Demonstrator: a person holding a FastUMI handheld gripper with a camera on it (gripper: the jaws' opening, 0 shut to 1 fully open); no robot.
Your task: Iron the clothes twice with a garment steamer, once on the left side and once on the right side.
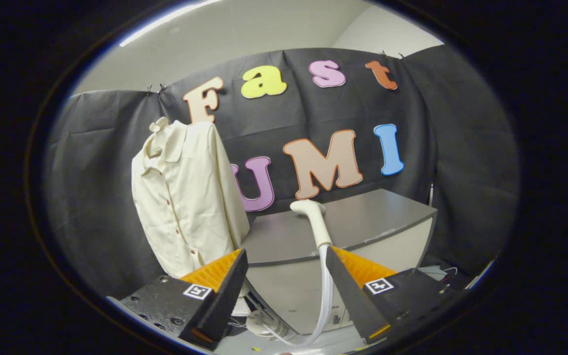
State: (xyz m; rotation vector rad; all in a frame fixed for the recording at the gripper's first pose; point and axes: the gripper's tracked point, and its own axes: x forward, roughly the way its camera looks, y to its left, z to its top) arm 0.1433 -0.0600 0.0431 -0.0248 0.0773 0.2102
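A: What do the fingers (331, 268) do now?
B: The gripper (286, 259) is wide open and holds nothing. The steamer (313, 217) stands just ahead, against one finger only, its hose (326, 301) hanging down.
A: And the shirt (185, 197)?
B: It hangs beside the steamer, away from the table (363, 217). I think the step is grasping; next, centre the handle and close.

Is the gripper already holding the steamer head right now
No. The gripper is open, and the steamer head stands just ahead of the fingers, touching neither, to the right of the shirt.
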